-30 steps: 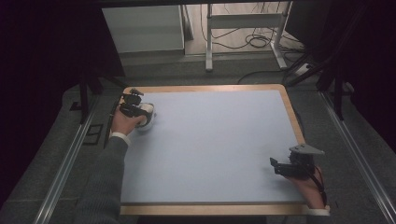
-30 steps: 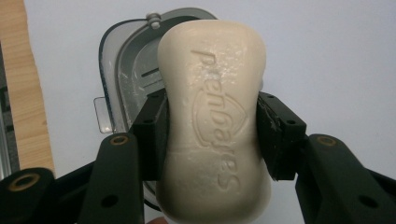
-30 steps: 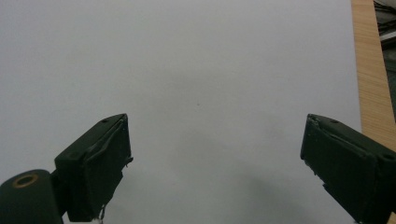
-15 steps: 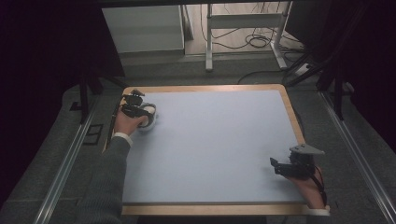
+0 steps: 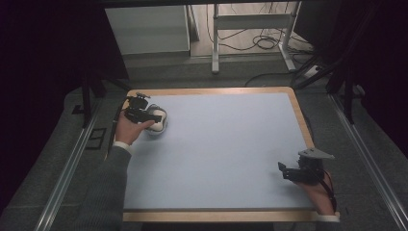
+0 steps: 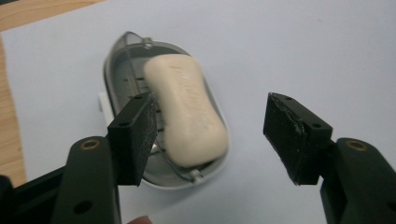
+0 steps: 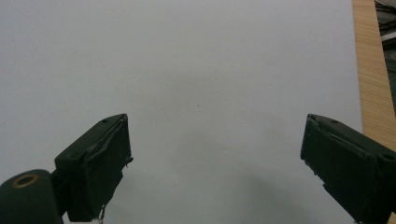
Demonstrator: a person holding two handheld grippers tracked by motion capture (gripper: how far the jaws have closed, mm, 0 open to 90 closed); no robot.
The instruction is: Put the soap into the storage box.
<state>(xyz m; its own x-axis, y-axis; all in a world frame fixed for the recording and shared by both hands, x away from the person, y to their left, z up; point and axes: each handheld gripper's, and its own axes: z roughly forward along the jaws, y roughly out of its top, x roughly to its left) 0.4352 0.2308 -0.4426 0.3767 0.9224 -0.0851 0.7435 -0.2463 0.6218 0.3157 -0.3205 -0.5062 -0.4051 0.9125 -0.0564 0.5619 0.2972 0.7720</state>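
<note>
- Left hand-held gripper [image 6: 210, 135]: jaws spread wide, released, nothing between them. Seen from above [image 5: 144, 113], it sits at the far left corner of the desk [image 5: 231, 159], held by the left hand [image 5: 127, 129] in a grey sleeve [image 5: 103, 192].
- Soap dish [image 6: 121, 84]: oval, grey-rimmed, ribbed inside, lying flat on the pale blue desk surface directly ahead of and below the left hand-held gripper. Its left jaw overlaps the dish's near rim in the left gripper view; touching or just above, cannot tell. The right jaw hangs over bare surface, well clear of the dish.
- Bar of soap [image 6: 189, 112]: cream, rounded, faint embossing on top, resting in the dish, lengthwise along it. It lies between the lines of the two jaws but nearer the left one; not gripped.
- Right hand-held gripper [image 7: 215, 163]: jaws likewise wide apart, released, nothing held. In the high view [image 5: 300, 172] it sits near the desk's near right corner, grey plate on top, well apart from the dish.
- Wooden desk edge [image 7: 371, 70] runs to the right of the right hand-held gripper's jaws.
</note>
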